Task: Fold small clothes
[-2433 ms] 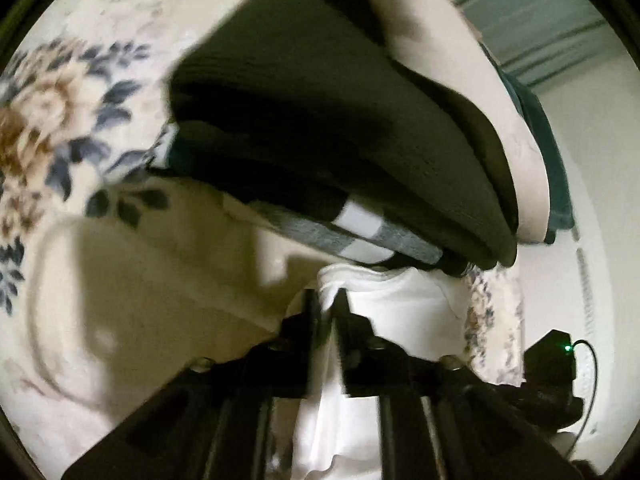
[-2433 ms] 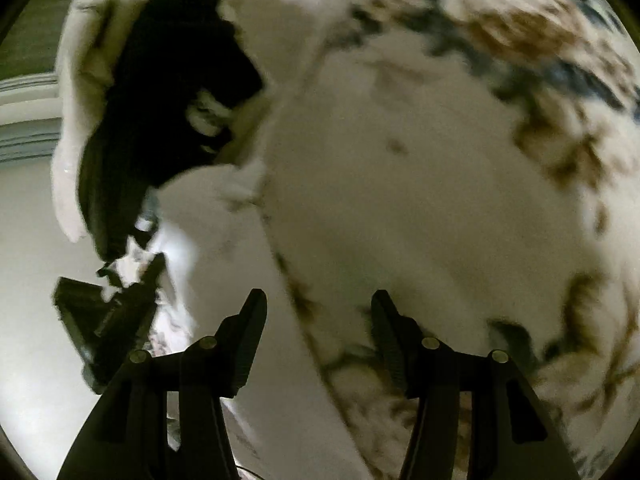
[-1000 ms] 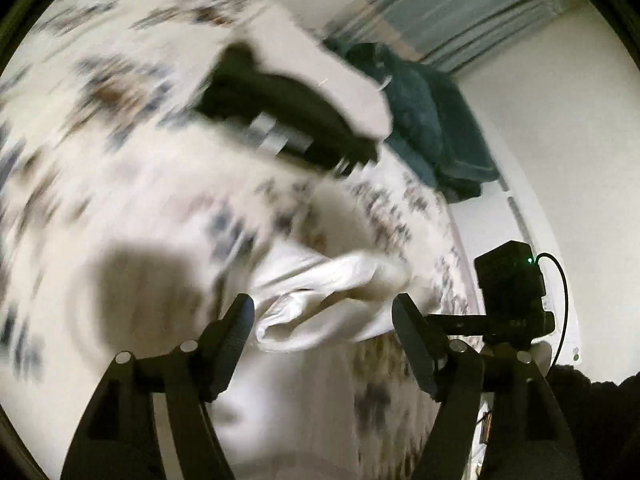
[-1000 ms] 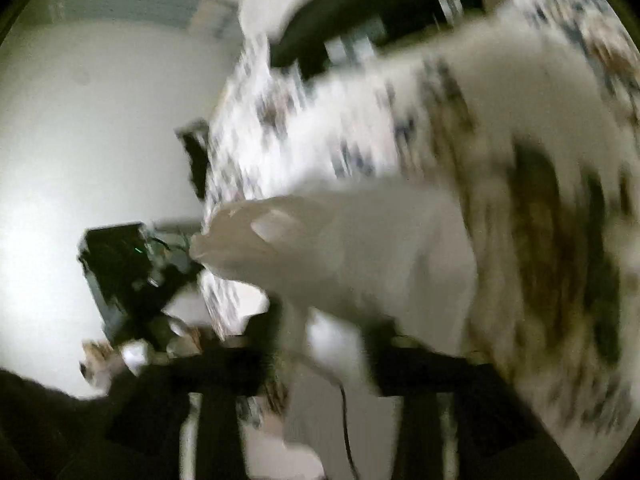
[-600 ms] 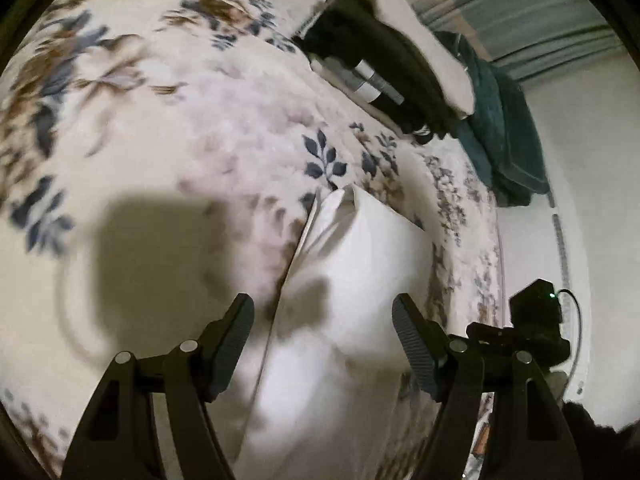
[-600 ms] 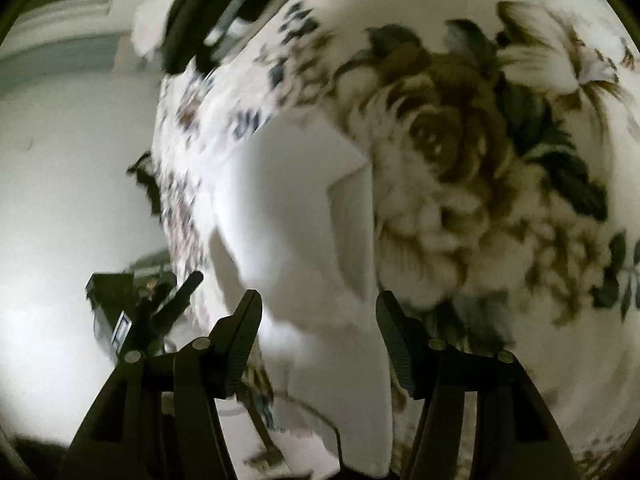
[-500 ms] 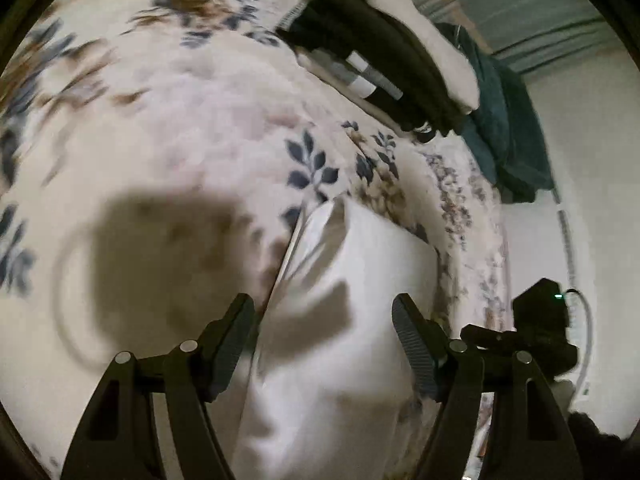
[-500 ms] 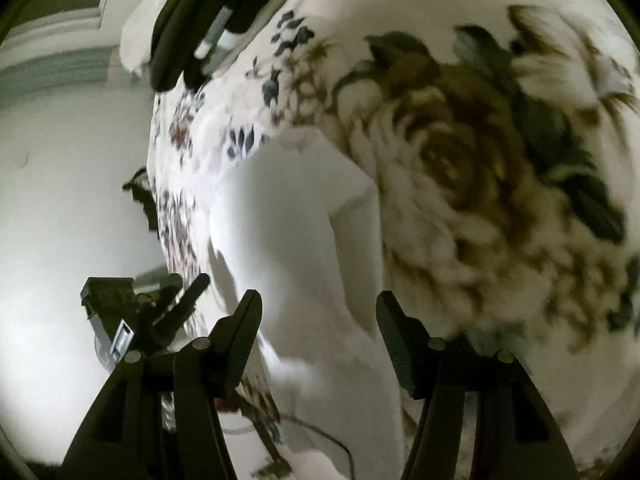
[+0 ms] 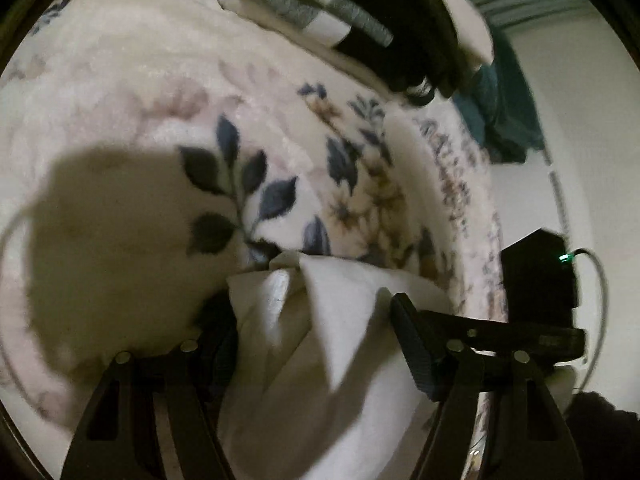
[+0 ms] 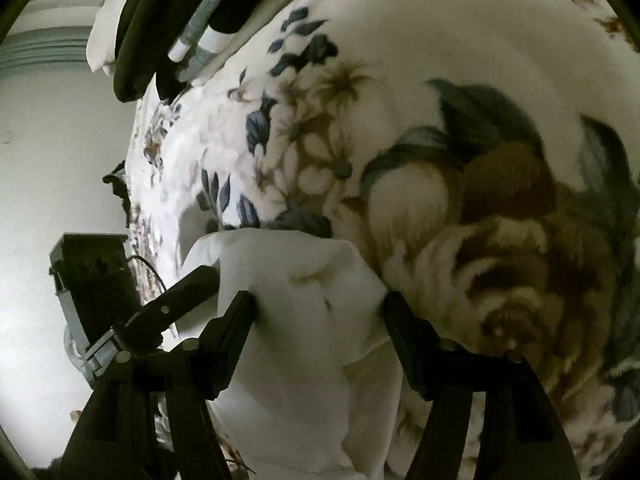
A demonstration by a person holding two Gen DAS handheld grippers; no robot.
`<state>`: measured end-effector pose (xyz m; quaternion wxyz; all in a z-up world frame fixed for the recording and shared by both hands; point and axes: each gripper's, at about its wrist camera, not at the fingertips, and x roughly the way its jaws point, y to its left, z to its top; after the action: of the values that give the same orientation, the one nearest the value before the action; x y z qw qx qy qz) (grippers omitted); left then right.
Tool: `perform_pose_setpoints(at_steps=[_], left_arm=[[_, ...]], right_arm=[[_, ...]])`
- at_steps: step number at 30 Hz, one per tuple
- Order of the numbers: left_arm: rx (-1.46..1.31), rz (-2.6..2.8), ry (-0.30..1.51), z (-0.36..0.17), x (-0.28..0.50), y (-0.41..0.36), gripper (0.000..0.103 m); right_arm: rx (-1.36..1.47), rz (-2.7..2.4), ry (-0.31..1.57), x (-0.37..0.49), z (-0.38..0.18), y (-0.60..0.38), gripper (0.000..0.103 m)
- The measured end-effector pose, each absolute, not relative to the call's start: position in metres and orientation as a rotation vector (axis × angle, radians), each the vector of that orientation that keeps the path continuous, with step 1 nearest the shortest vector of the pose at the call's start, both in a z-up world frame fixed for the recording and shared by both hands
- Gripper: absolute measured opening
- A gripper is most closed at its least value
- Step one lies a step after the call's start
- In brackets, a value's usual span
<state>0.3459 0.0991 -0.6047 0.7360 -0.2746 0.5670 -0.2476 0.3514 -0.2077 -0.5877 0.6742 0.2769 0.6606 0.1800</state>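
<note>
A small white garment (image 9: 320, 344) lies folded and rumpled on a floral blanket (image 9: 168, 92). My left gripper (image 9: 308, 320) is open, its fingers either side of the garment's far end, with cloth between the jaws. The same garment shows in the right wrist view (image 10: 296, 320). My right gripper (image 10: 316, 308) is open too, its fingers straddling the garment's far edge. The left gripper's finger (image 10: 188, 288) reaches in at the garment's left side.
A stack of folded clothes (image 9: 384, 28), dark with a grey and white checked piece, sits at the blanket's far end; it shows in the right view too (image 10: 180, 20). A teal cloth (image 9: 508, 120) lies beyond it. A white wall (image 10: 48, 140) borders the bed.
Both grippers have come down close to the white garment, which now sits between the open jaws of each. The garment's far end looks more bunched than half a second ago.
</note>
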Motion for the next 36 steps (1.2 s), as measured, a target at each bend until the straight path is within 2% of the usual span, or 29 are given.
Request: perform_pose_setpoints(at_steps=[1,4,6,10,12,13,14,15,17,18,19,24,26,27,28,29,30,31,36], left_arm=[[-0.622,-0.546,1.246,-0.604,0.345,0.102,0.025],[-0.642,-0.547,1.234,-0.6,0.343,0.108,0.018],[-0.595,-0.545,1.22,-0.591,0.349,0.105,0.016],[-0.587,-0.54,1.18,-0.575,0.379,0.106,0.016],[-0.622,-0.544,1.208,-0.58,0.405,0.106,0.018],[-0.622,-0.524,1.246,-0.585,0.415,0.106,0.023],[-0.621,-0.498,1.284,-0.588,0.421,0.108,0.023],[-0.619,-0.485,1.3,-0.587,0.42,0.113,0.028],[-0.635,-0.477,1.285,-0.577,0.406,0.125,0.042],[-0.652,-0.465,1.264,-0.57,0.394,0.133,0.057],[-0.673,-0.444,1.252,-0.566,0.383,0.14,0.068],[-0.784,-0.376,1.279,-0.587,0.335,0.152,0.068],[-0.822,-0.34,1.264,-0.599,0.324,0.151,0.06],[-0.831,-0.342,1.247,-0.6,0.319,0.147,0.026],[-0.812,-0.332,1.247,-0.599,0.316,0.143,0.011],[-0.798,-0.324,1.237,-0.595,0.313,0.139,0.011],[-0.792,-0.319,1.208,-0.59,0.309,0.137,0.011],[-0.804,-0.32,1.192,-0.585,0.306,0.135,0.01],[-0.817,-0.311,1.153,-0.561,0.288,0.133,0.007]], right_arm=[[0.636,0.41,1.483,0.352,-0.588,-0.21,0.05],[0.669,0.419,1.472,0.352,-0.585,-0.213,0.028],[0.653,0.41,1.464,0.356,-0.58,-0.21,0.023],[0.67,0.375,1.394,0.38,-0.559,-0.211,0.021],[0.634,0.348,1.379,0.4,-0.552,-0.207,0.022],[0.595,0.331,1.404,0.41,-0.552,-0.203,0.027],[0.588,0.317,1.434,0.416,-0.553,-0.201,0.03],[0.591,0.291,1.478,0.42,-0.555,-0.201,0.038],[0.613,0.292,1.505,0.412,-0.552,-0.204,0.04],[0.623,0.297,1.502,0.404,-0.548,-0.207,0.051],[0.643,0.296,1.499,0.394,-0.545,-0.211,0.06],[0.847,0.283,1.541,0.337,-0.565,-0.222,0.061],[0.921,0.27,1.57,0.321,-0.582,-0.22,0.061],[0.963,0.26,1.583,0.314,-0.593,-0.218,0.061],[0.99,0.254,1.576,0.31,-0.598,-0.215,0.06],[1.002,0.251,1.563,0.307,-0.599,-0.214,0.055],[1.024,0.253,1.528,0.304,-0.598,-0.212,0.023],[1.037,0.254,1.505,0.302,-0.594,-0.212,0.01],[1.022,0.235,1.431,0.291,-0.566,-0.213,0.01]])
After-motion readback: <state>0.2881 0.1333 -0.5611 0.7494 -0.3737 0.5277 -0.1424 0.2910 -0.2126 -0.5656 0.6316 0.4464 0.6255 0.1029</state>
